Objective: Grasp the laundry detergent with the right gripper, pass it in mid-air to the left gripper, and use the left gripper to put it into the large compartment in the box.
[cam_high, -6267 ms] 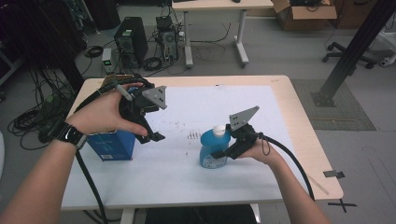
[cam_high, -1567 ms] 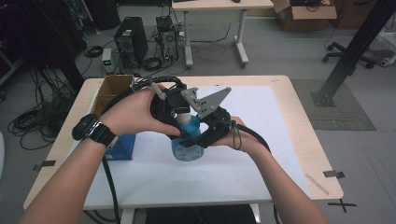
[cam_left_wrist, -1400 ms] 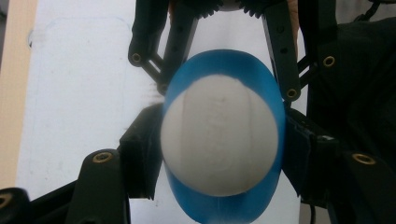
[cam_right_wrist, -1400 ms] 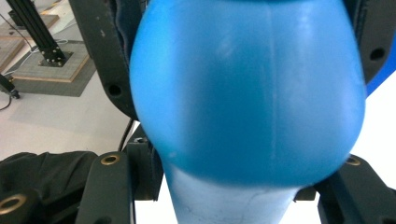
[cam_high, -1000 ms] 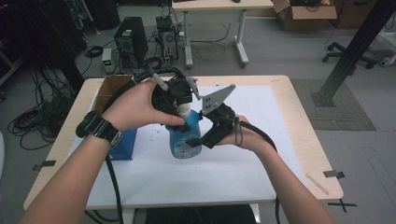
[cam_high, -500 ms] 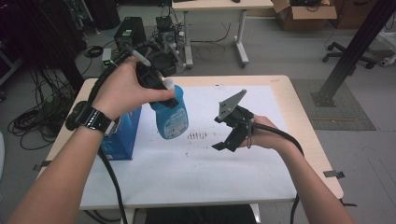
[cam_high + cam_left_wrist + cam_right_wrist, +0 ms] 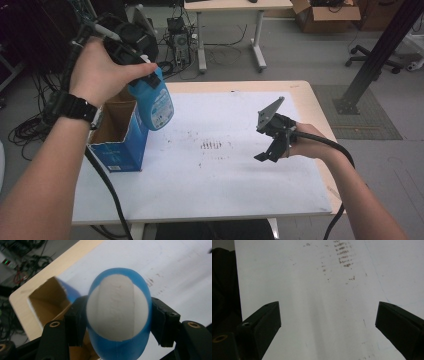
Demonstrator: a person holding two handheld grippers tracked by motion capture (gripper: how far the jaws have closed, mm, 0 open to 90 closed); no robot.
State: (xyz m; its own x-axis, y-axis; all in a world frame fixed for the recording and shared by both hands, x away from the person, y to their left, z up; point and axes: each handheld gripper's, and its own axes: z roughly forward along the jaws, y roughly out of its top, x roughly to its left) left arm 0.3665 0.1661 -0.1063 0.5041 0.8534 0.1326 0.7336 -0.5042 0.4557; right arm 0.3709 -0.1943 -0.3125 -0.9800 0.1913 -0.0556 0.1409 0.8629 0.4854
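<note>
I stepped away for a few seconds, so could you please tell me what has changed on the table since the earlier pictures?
The blue bottle passed from the right claw to the left claw, which now holds it lifted above the open blue box. The right claw let go, opened and drew back to the person's right over the white sheet. The box and the sheet's dark marks stayed put.

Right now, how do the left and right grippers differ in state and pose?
The left gripper is shut on the blue bottle; the right gripper is open with nothing between its jaws. The left is raised above the open blue box; the right hovers low over the white sheet. Both have black jaws.
</note>
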